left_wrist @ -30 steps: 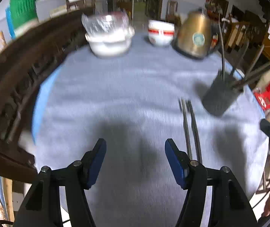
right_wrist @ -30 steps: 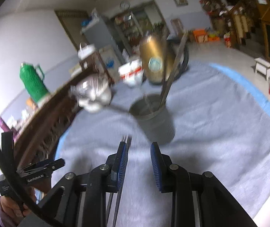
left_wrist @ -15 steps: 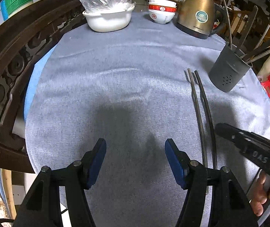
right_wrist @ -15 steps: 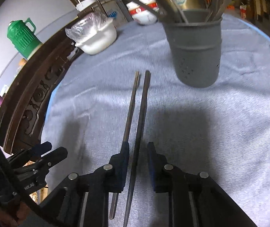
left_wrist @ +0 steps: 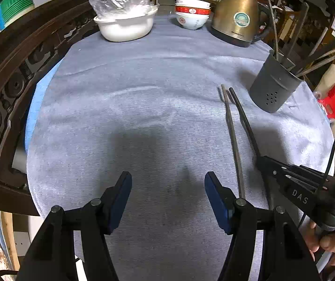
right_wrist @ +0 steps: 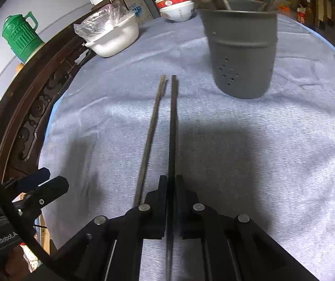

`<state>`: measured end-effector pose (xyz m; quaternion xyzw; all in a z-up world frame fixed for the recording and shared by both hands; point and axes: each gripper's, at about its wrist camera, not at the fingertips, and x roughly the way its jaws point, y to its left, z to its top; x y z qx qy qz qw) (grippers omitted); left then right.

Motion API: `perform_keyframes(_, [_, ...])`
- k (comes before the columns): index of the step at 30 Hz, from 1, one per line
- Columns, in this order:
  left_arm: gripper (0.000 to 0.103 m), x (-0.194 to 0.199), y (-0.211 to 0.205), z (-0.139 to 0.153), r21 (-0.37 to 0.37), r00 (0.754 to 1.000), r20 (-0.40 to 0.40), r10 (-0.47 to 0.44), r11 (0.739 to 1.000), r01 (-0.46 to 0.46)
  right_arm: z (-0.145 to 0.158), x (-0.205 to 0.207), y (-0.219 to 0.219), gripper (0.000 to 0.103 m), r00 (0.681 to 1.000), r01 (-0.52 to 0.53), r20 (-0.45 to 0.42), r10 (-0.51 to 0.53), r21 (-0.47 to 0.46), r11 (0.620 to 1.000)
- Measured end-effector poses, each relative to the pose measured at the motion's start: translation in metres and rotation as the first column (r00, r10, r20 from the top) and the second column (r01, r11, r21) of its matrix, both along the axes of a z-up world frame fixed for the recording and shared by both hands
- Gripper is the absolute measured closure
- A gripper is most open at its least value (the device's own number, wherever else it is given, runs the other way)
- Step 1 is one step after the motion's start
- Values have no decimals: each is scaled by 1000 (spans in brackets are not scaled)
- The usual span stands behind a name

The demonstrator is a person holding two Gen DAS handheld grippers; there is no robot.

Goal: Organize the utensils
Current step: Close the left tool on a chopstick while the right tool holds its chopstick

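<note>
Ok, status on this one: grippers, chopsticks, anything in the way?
Right gripper just closed on the dark chopstick. Left gripper open, empty. Brown chopstick alongside on cloth. Grey perforated holder ahead, path clear.

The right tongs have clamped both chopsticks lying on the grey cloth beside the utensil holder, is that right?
Not quite. The right tongs have just closed on only the darker chopstick; the lighter chopstick lies free beside it on the grey cloth, near the utensil holder. The right wrist view shows this.
</note>
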<state>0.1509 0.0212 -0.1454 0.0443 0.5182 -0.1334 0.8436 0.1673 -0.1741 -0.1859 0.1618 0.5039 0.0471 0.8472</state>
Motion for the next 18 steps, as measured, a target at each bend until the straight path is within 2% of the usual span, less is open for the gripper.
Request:
perform_keyframes(9, [38,5,-26,-1,-34,996,-45,-81,996,79,-1,-19,-35,95,998,55,-31,-53,50,997])
perform_keyframes(18, [38,16,-58,-18,-37,980,-127,-153,988,149,-3,-41,-62,96,994,97,-69,-89,116,989])
